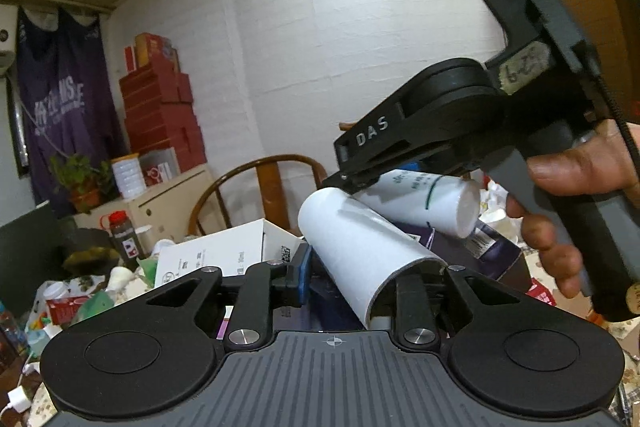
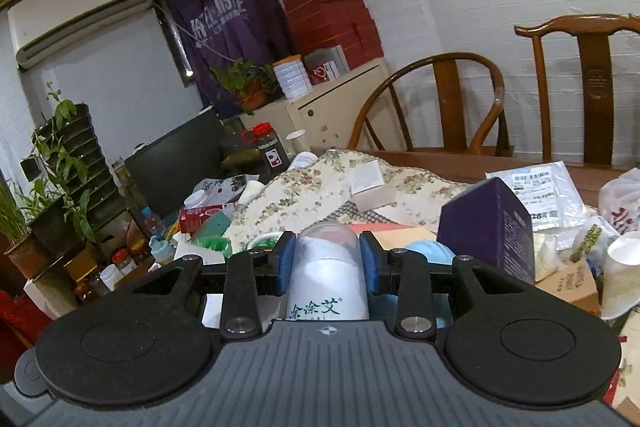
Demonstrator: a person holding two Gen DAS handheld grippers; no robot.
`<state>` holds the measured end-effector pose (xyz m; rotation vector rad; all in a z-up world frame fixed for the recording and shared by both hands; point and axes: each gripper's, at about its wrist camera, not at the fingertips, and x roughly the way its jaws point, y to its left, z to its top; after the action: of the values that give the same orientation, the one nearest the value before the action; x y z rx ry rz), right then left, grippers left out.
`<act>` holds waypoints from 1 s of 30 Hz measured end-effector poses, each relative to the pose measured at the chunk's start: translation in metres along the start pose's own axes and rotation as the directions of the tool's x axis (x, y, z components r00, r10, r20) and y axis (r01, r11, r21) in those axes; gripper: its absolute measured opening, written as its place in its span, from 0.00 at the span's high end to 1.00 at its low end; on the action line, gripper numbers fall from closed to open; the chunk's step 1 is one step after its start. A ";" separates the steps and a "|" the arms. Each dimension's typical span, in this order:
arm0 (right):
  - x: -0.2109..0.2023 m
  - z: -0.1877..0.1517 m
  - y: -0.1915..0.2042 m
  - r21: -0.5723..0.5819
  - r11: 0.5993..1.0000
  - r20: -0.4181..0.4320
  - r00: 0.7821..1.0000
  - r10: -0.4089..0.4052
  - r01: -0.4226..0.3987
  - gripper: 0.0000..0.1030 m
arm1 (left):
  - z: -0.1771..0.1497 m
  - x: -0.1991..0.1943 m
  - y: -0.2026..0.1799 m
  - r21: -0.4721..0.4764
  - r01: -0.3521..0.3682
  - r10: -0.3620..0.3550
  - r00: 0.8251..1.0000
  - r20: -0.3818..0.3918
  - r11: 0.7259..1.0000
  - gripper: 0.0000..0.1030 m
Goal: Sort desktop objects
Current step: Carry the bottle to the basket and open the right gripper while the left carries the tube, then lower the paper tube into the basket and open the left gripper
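My left gripper (image 1: pixel 360 277) holds a white cardboard tube (image 1: pixel 360 247) that lies tilted between its blue pads, open end toward the camera; the right pad is hidden inside the tube. My right gripper (image 2: pixel 328 263) is shut on a white bottle (image 2: pixel 328 279) with green Chinese lettering and a clear cap. In the left wrist view the right gripper (image 1: pixel 352 167) is up right, held by a hand (image 1: pixel 560 203), with the white bottle (image 1: pixel 432 199) just above the far end of the tube.
A cluttered table with a floral cloth (image 2: pixel 320 183), a purple box (image 2: pixel 492 227), a white flat box (image 1: pixel 224 255), paper cups (image 2: pixel 624 267) and small bottles (image 2: pixel 120 263). Wooden chairs (image 2: pixel 452 99) stand behind. Red boxes (image 2: pixel 332 11) are stacked on a cabinet.
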<state>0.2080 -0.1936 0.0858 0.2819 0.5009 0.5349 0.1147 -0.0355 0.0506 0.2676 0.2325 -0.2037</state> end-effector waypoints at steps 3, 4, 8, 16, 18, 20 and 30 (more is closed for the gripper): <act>0.005 0.001 0.000 0.004 1.000 -0.001 1.000 0.024 -0.024 0.58 | 0.001 0.000 0.001 -0.010 0.012 -0.012 1.000 0.008 1.000 0.46; 0.004 0.001 -0.002 0.020 0.999 0.008 0.999 0.036 -0.036 0.46 | 0.001 -0.002 0.001 -0.012 0.013 -0.012 1.000 0.019 1.000 0.34; -0.001 0.001 -0.001 0.019 0.999 0.026 0.999 0.045 -0.045 0.37 | -0.003 -0.013 -0.004 0.035 -0.039 0.036 0.997 0.070 0.999 0.10; -0.014 0.004 -0.006 0.059 0.996 0.064 0.996 0.061 -0.065 0.36 | -0.007 -0.021 -0.004 0.035 -0.051 0.047 0.995 0.089 0.998 0.07; -0.017 0.005 -0.006 0.053 0.996 0.073 0.995 0.062 -0.066 0.36 | -0.008 -0.024 -0.006 0.040 -0.064 0.060 0.994 0.095 0.997 0.07; -0.021 0.006 -0.005 0.049 0.996 0.089 0.994 0.069 -0.073 0.36 | -0.005 -0.020 -0.006 0.055 -0.067 0.061 0.992 0.110 0.996 0.07; -0.037 0.002 -0.003 0.023 0.993 0.124 0.986 0.114 -0.118 0.34 | -0.003 0.007 0.003 0.008 -0.109 0.108 0.993 0.054 0.994 0.05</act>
<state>0.1823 -0.2166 0.1008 0.3723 0.3753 0.6192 0.1215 -0.0324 0.0466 0.2842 0.1636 -0.1043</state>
